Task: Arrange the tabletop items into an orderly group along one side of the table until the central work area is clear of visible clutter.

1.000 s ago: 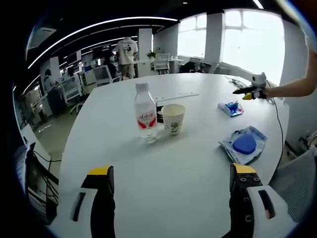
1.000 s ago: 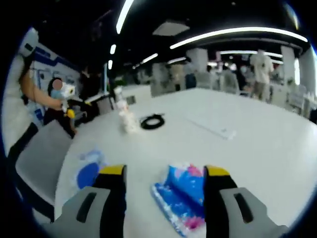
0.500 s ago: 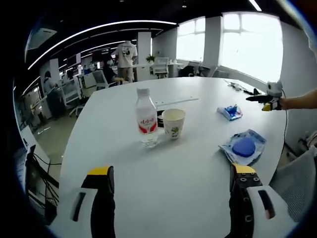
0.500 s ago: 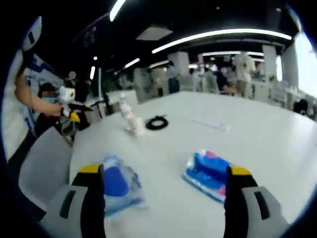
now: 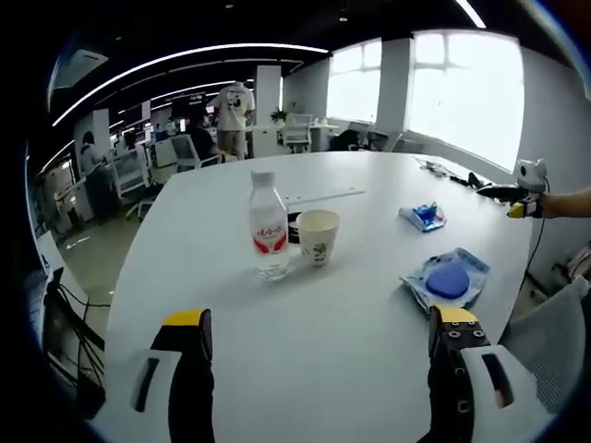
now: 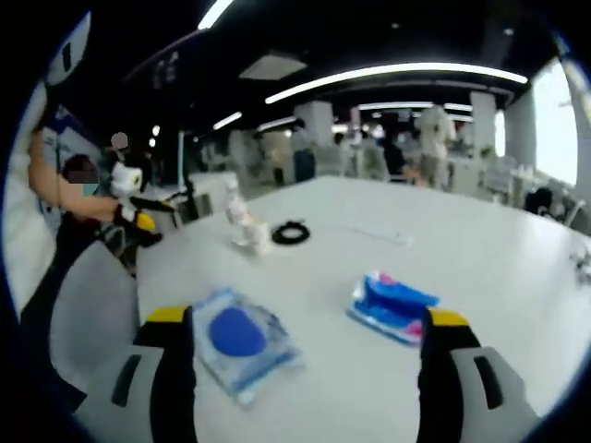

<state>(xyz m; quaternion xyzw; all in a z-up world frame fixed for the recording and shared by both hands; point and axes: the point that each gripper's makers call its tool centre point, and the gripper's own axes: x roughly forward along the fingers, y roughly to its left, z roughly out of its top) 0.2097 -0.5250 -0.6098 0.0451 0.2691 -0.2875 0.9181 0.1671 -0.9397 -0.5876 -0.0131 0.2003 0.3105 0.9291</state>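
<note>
On the white table (image 5: 351,305), seen from the left gripper (image 5: 319,365), a water bottle (image 5: 269,226) stands upright just beside a paper cup (image 5: 318,236); whether the cup holds anything cannot be told. Behind them lies a black cable coil (image 5: 294,227) and a long white strip (image 5: 323,195). At two o'clock sits a small blue packet (image 5: 422,215), at three o'clock a clear pouch with a blue round thing inside (image 5: 447,279). Both jaws stand wide apart, holding nothing. The right gripper (image 6: 309,355), jaws likewise spread and empty, faces the pouch (image 6: 242,337) and packet (image 6: 393,305) up close, with the bottle (image 6: 237,214) and coil (image 6: 291,232) farther off at eleven o'clock. Nothing blocks either gripper.
</note>
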